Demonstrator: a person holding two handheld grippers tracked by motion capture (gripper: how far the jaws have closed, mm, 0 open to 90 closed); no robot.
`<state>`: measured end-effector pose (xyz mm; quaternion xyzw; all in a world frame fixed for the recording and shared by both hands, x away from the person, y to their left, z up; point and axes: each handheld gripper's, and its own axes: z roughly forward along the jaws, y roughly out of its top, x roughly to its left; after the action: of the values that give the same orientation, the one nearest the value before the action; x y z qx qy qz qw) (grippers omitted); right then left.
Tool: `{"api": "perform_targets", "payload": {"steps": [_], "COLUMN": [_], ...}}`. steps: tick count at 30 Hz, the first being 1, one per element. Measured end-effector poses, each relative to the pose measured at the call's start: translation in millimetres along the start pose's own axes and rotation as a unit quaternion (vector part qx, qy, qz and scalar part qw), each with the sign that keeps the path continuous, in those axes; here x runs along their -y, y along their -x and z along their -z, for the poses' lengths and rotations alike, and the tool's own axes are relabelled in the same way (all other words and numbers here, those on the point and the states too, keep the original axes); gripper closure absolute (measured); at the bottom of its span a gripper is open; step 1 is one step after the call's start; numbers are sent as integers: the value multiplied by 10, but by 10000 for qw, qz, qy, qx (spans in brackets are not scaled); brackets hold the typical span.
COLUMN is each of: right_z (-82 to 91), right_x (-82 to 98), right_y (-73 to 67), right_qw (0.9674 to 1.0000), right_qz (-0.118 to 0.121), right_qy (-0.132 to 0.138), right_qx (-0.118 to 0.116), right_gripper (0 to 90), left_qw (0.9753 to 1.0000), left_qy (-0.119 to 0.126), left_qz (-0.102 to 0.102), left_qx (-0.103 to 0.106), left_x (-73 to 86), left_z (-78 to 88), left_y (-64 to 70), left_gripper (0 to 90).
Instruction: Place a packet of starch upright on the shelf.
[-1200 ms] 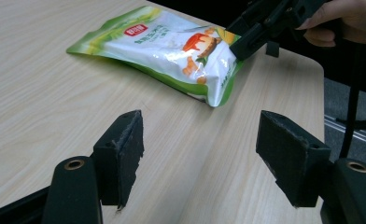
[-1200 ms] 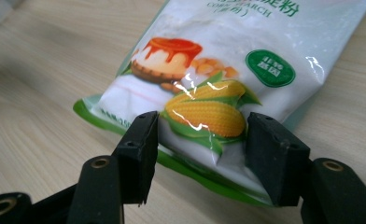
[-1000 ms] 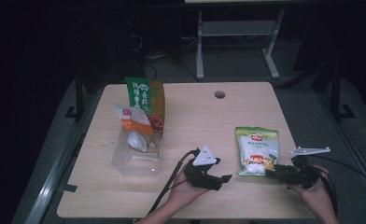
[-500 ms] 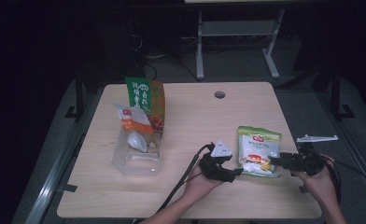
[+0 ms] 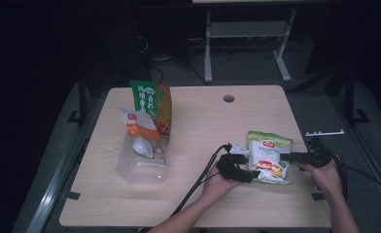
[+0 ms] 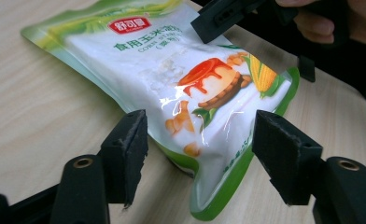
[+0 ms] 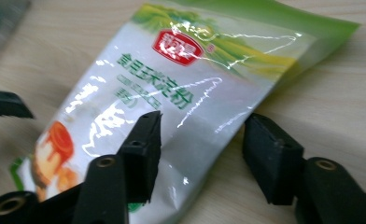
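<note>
Moved: both hands have slid in across the table since a second ago, closing on the starch pouch (image 5: 268,156) from either side.
Pouch: lying flat on the table (image 5: 198,121), well right of the clear tub (image 5: 142,162) and its packets.
Left gripper (image 5: 251,172): at the pouch's lower left corner, jaws just eased wider, the corner between them (image 6: 204,140), pads not pressing.
Right gripper (image 5: 282,156): at the pouch's right edge, jaws just narrowing, the edge between them (image 7: 204,140), no pinch yet.
Green carton (image 5: 152,99): upright behind the tub, well left of the pouch.
</note>
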<state>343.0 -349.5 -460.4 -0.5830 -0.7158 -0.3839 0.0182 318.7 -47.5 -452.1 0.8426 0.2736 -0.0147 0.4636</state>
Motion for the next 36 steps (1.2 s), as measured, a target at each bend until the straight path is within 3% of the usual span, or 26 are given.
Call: {"api": "perform_targets", "payload": {"steps": [3,5,9,14,19,22,29,34,36], "right_z": [-4,-6,-17,-3,23,71,273,342,354], "right_x": [18,32,46,66,133,132,115,118,116], "right_y": [-10,-3,-89,-211,-291,-364,-598,-748,-786], "right_qw": [9999,9995,9997,9997,9993,9984,9927,9889,9887], "right_qz": [-135,-265,-112,176,370,544,946,1163,1199], "right_qy": [38,30,-72,-162,-33,124,675,832,804], "right_qx": [-64,-184,-206,-26,-37,-60,-307,-415,-410], "right_gripper": [619,714,862,886,892,894,896,896,896], "left_qw": [10000,9999,9995,9992,9983,9976,9958,9927,9913], "left_qy": [-36,-35,-95,-60,-186,-107,45,158,197], "left_qz": [13,155,299,397,527,619,758,912,991], "left_qx": [4,60,65,88,157,275,518,773,848], "left_x": [-6,-7,-1,-6,13,9,-14,-20,-16], "left_z": [-12,-28,-35,-22,-34,-22,45,76,87], "left_y": [-14,-30,-64,-119,-185,-206,-270,-331,-343], "left_gripper": [327,309,261,251,250,243,265,306,353]}}
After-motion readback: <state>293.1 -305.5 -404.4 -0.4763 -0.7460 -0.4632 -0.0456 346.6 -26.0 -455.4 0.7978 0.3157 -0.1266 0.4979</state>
